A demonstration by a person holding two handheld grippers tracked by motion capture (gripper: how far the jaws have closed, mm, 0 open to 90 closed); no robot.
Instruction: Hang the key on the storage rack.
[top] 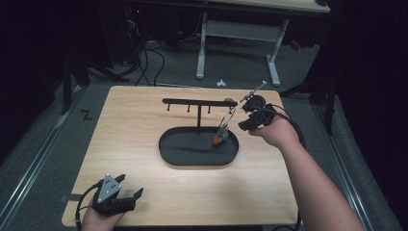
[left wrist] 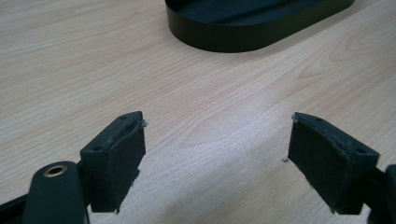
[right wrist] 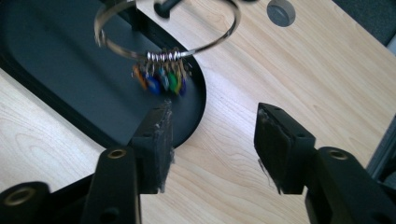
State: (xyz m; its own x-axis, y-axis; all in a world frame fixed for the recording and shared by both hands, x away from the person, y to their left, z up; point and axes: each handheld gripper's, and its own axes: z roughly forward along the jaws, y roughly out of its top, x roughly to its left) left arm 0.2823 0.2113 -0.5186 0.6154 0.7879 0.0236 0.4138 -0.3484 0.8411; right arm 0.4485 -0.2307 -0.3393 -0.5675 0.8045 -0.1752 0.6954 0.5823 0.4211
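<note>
A black oval tray [top: 192,161] lies mid-table, and a T-shaped stand [top: 192,101] with small hooks rises from it. A metal key ring [top: 227,117] with several coloured tags [top: 220,138] hangs at the right end of the stand's bar, over the tray. My right gripper [top: 244,115] is just to the right of the ring, open, with nothing between its jaws. In the right gripper view the ring [right wrist: 205,45] and tags [right wrist: 163,80] hang ahead of my open right gripper [right wrist: 212,112], apart from its pads. My left gripper [top: 131,185] rests open at the table's front left corner; it is over bare wood [left wrist: 217,116].
The tray's near wall [left wrist: 224,42] lies ahead of the left gripper. A grey round plug [right wrist: 281,11] is set in the tabletop behind the stand. Beyond the wooden table [top: 134,125] are a white desk frame [top: 202,48] and floor cables [top: 149,57].
</note>
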